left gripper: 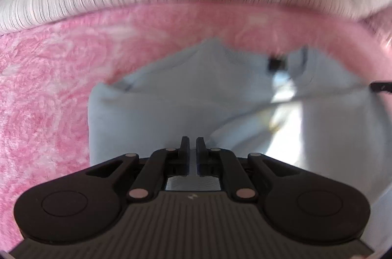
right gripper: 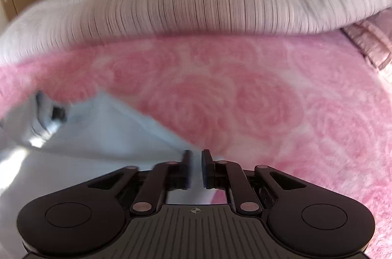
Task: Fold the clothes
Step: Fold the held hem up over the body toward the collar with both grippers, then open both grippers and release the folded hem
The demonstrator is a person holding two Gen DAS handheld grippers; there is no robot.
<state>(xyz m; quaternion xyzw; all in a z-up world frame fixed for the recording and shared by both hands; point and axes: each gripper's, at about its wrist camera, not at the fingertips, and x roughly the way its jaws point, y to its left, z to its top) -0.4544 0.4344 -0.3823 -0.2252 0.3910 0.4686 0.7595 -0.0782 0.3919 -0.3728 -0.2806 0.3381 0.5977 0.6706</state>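
Bed carried a pink rose-patterned fleece blanket (right gripper: 245, 97), a pale blue garment (left gripper: 196, 107) lay on it toward 6 o'clock, a ribbed white duvet (right gripper: 196, 4) was bunched along 12 o'clock edge.

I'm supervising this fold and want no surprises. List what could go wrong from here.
1. Both views are motion-blurred, so things are moving fast; the light blue garment could slip from the left gripper or right gripper, whose jaws are nearly closed on thin fabric edges.
2. The plush pink blanket may drag on the cloth and bunch the fold.
3. The white ribbed bedding lies close behind; a swung edge might land on it.
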